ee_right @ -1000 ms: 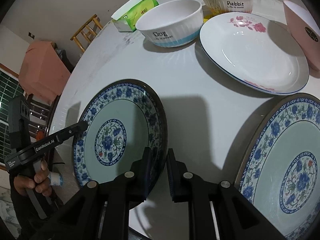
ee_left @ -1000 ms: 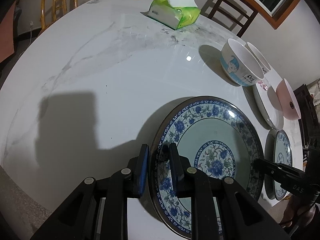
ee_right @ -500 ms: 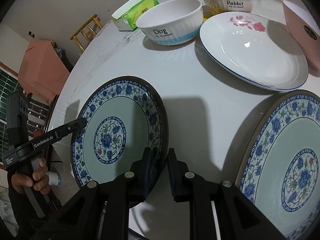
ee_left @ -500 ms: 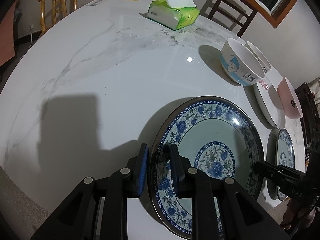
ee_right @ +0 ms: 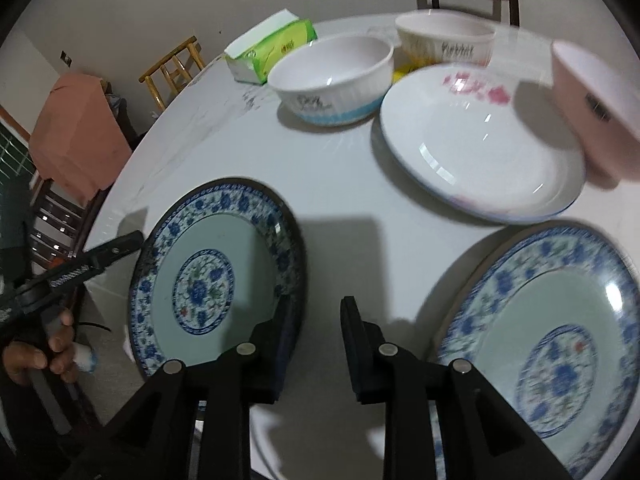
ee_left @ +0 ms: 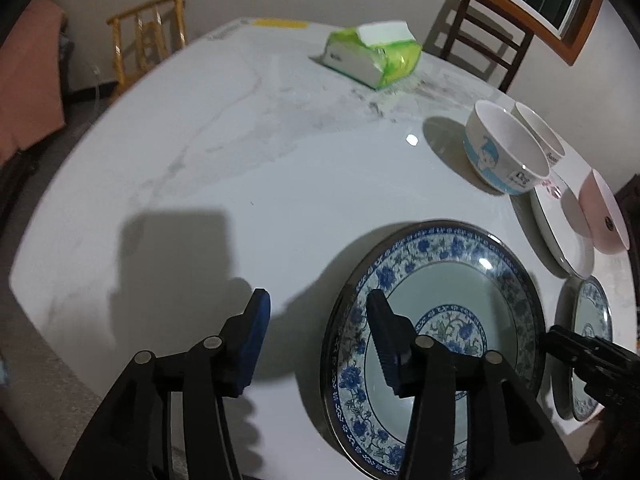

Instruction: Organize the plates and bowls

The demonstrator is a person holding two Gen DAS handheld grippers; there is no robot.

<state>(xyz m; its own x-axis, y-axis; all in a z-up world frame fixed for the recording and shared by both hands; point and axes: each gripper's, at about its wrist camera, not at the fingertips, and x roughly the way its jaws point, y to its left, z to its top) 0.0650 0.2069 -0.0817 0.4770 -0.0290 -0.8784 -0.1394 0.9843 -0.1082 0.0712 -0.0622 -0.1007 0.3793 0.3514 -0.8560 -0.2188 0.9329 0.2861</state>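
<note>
At the near edge of the table (ee_left: 208,168), both hand-held grippers have just let go. Half a second ago each was pinched narrow on the rim of the blue plate (ee_left: 436,312); now the left hand-held gripper (ee_left: 318,330) stands wide, one finger outside the rim over bare table, the other over the plate's patterned border, gripping nothing. The right hand-held gripper (ee_right: 316,334) has also spread, its left finger over the plate's opposite rim, its right finger over bare table, holding nothing.

The blue plate itself looks set down flat, close to the near edge, and has barely shifted between the frames. To my eye that means this plate has been placed and released, and the pair of tools is free for the next piece.

Just to the right along the same edge lies a second blue plate (ee_right: 552,344) of the same pattern, apart from the first. Stacking these two matching ones would seem the natural next step, though nothing yet shows which is chosen.

Further in sits a white plate (ee_right: 476,148) with pink flowers, a pink bowl (ee_right: 592,108) touching or overlapping its right rim. Beyond it stand a white bowl (ee_right: 332,76) with a blue band and another bowl (ee_right: 444,40) behind. At the far edge lies a green tissue pack (ee_left: 372,54).
</note>
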